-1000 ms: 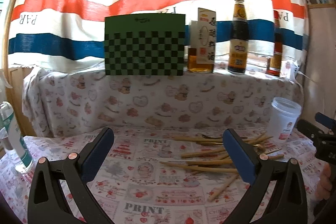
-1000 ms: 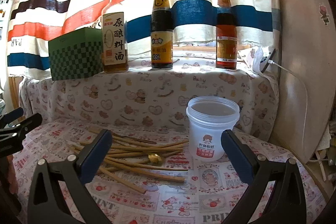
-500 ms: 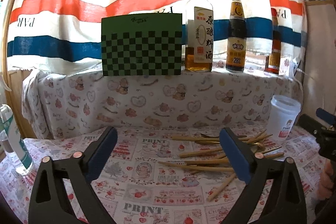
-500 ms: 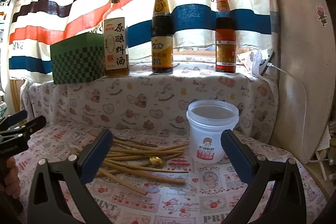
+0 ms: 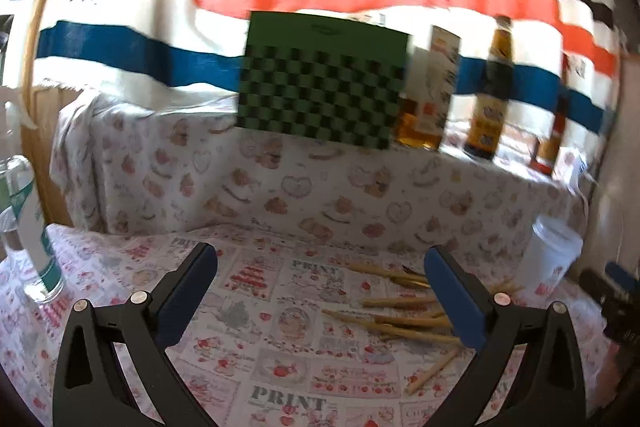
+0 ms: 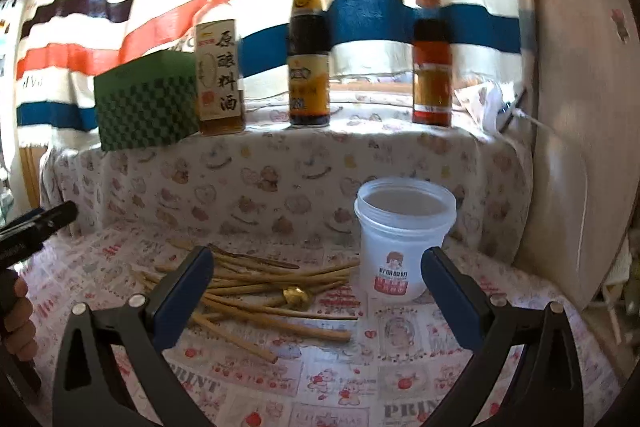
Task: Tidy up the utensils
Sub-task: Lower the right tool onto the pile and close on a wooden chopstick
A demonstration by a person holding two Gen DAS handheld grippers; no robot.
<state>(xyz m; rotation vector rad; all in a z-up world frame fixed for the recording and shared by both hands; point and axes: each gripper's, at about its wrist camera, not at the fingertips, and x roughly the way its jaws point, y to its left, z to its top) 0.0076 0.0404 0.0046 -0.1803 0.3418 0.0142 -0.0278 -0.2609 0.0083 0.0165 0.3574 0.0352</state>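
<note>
From the left wrist, our left gripper (image 5: 320, 291) hangs spread wide with nothing between its blue pads, above the printed tablecloth (image 5: 256, 311). The chopsticks (image 5: 400, 319) lie scattered on the cloth ahead and to the right, some crossing one another, and the white plastic tub (image 5: 554, 251) stands beyond them at the right edge. A clear bottle (image 5: 28, 235) stands at far left. Behind, a raised ledge draped in the same kind of cloth carries a green checkered box (image 5: 320, 79) and sauce bottles, with a striped sheet as backdrop. This view is blurred.

From the right wrist, our right gripper (image 6: 316, 285) is likewise wide apart and empty, low over the heap of chopsticks (image 6: 256, 291). A small gold spoon bowl (image 6: 295, 295) sits among them. The tub (image 6: 404, 239), open-topped, stands upright just right of the pile. The other gripper (image 6: 36, 225) shows at the left edge.

We judge the sticks light, stiff and thin, apt to roll or slip on soft cloth; pinching one near its middle, where it lies clear of its neighbours, looks safest. The tub seems light enough to tip if knocked.
</note>
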